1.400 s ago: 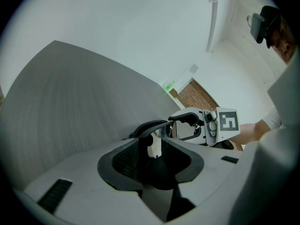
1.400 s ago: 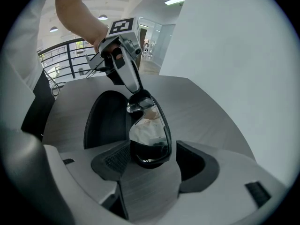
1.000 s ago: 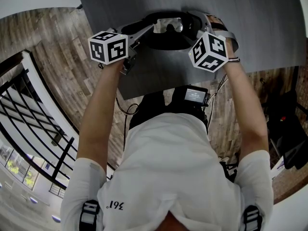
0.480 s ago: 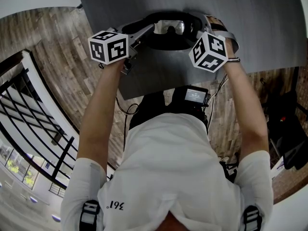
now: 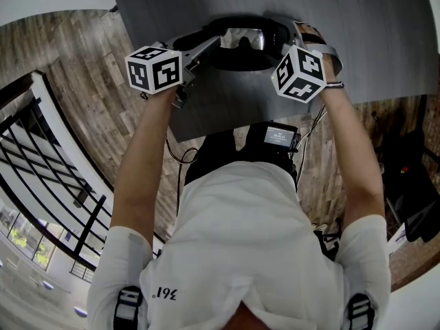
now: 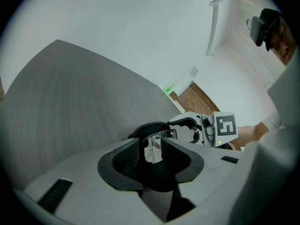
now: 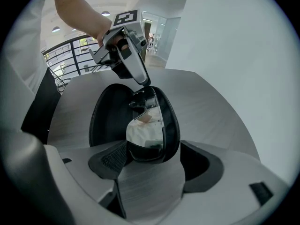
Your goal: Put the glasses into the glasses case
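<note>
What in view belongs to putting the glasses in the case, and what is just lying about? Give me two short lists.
Job: glasses, lying in the open glasses case; left hand-held gripper, gripping the case's far end; right hand-held gripper, jaws just opening, the case's near end between them.
Not the job: table; screen unit at the person's waist; floor; railing.

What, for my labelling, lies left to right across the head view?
left gripper → glasses case, glasses inside → right gripper, its jaws having just been opening, the case's end between them
</note>
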{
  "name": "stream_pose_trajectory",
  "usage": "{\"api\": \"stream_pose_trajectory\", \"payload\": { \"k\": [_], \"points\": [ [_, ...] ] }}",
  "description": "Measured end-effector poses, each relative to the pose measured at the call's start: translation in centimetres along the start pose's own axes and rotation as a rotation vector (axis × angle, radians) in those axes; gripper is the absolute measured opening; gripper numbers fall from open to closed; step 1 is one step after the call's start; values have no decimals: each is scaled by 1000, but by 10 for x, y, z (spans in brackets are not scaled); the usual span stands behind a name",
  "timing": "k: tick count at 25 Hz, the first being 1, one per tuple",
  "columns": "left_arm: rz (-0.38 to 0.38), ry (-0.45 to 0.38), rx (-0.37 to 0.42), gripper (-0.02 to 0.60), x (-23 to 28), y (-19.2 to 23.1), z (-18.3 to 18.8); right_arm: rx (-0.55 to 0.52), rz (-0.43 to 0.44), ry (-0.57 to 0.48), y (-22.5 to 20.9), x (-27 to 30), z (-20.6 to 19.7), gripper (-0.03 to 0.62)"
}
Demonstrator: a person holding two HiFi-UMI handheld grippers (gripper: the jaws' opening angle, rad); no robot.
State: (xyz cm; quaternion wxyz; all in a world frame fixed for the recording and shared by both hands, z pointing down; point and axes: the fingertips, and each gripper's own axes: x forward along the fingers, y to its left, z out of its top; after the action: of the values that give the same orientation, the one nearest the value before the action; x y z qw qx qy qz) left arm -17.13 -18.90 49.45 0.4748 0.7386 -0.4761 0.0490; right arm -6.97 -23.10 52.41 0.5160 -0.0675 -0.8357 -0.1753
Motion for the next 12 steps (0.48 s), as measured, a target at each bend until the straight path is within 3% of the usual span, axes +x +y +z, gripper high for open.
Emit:
{"api": "stream_pose_trajectory", "payload": {
  "k": [12],
  "points": [
    [2, -5, -1, 152, -5, -1, -5, -27, -64, 16, -9, 0, 1, 334]
  ]
}}
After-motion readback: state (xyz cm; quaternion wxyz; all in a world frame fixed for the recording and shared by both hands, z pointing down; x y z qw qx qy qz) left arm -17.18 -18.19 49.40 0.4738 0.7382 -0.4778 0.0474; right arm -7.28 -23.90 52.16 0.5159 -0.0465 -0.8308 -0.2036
